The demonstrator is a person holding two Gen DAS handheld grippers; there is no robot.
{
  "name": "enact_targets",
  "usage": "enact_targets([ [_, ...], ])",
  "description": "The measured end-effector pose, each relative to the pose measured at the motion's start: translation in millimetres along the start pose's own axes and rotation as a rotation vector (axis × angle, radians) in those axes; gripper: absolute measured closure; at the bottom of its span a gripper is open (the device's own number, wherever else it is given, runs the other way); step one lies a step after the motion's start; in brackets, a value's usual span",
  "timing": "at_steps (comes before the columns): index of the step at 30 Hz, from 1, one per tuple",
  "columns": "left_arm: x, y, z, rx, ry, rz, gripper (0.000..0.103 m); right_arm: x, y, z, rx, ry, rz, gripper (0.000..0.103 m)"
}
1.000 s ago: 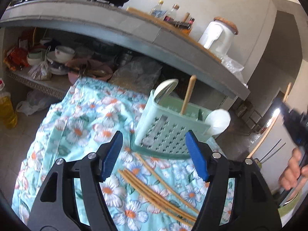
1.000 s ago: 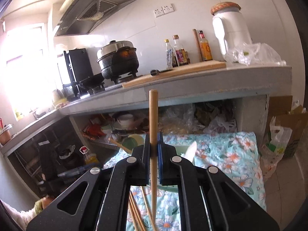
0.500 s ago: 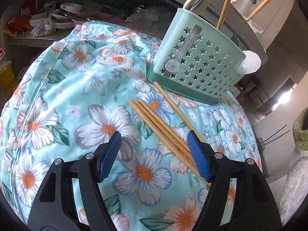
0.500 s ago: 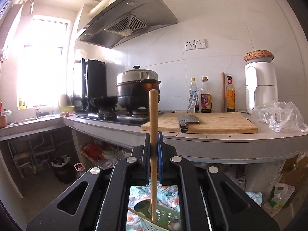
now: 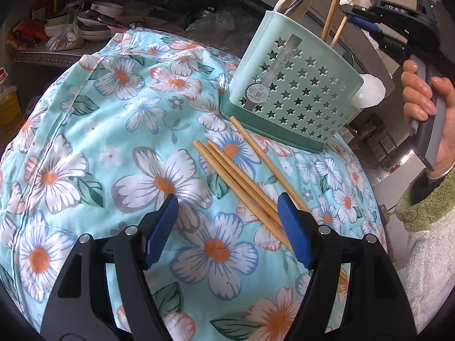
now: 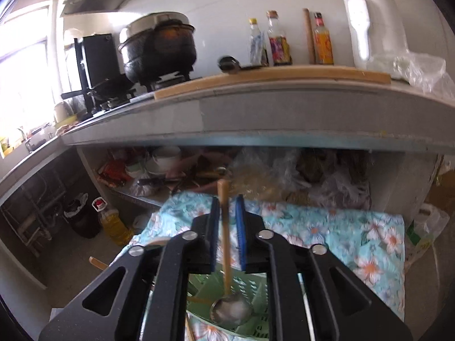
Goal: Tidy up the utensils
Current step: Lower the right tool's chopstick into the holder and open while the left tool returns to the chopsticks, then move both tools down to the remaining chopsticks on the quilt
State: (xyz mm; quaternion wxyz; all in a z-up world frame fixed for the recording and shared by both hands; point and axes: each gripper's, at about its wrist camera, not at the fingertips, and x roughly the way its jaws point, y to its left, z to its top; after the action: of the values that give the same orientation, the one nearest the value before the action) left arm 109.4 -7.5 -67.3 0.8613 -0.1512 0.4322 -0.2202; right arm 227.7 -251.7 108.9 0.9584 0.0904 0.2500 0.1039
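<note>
Several wooden chopsticks (image 5: 241, 176) lie on the floral cloth (image 5: 119, 130) in front of a mint-green utensil holder (image 5: 295, 91) with star holes. My left gripper (image 5: 226, 201) hovers open just above them, its right finger (image 5: 293, 233) over their near ends. Two chopsticks and a spoon (image 5: 293, 2) stand in the holder. My right gripper (image 6: 227, 201) is above the holder (image 6: 256, 289), jaws opening. A chopstick (image 6: 225, 241) stands between its pads with a gap on each side, its lower end in the holder beside a metal spoon (image 6: 231, 309).
A grey kitchen counter (image 6: 284, 119) overhangs the cloth, with a black pot (image 6: 159, 48), cutting board (image 6: 273, 79), bottles and a white jug (image 6: 372, 20). Bowls and bags crowd the shelf (image 5: 85, 28) beneath. An oil bottle (image 6: 113, 224) stands on the floor. A person's hand (image 5: 426, 113) holds the right gripper.
My left gripper came down close over the lying chopsticks, then held still. My right gripper carried its chopstick down to the holder, and its jaws have parted from it.
</note>
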Motion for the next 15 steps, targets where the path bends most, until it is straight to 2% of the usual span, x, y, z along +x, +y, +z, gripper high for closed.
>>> enact_targets([
  [1,-0.1,-0.2,0.0,0.0,-0.001,0.0,0.034,-5.7,-6.4,-0.3,0.026,-0.02,0.006,0.061],
  [2,0.1,-0.1,0.0,0.001,0.0,0.001,0.034,-13.0,-10.4,-0.5,0.041,-0.04,0.011,0.056],
  [5,0.1,-0.1,0.1,0.0,0.0,0.001,0.034,-38.8,-18.4,2.4,0.063,-0.106,0.006,0.048],
  [10,0.4,-0.9,0.2,-0.005,0.002,0.009,0.034,-91.4,-22.8,2.9,0.063,-0.237,-0.009,0.041],
  [15,1.2,-3.6,-0.1,-0.004,0.003,0.017,0.033,-140.9,-33.4,-8.9,0.108,-0.319,0.021,0.04],
])
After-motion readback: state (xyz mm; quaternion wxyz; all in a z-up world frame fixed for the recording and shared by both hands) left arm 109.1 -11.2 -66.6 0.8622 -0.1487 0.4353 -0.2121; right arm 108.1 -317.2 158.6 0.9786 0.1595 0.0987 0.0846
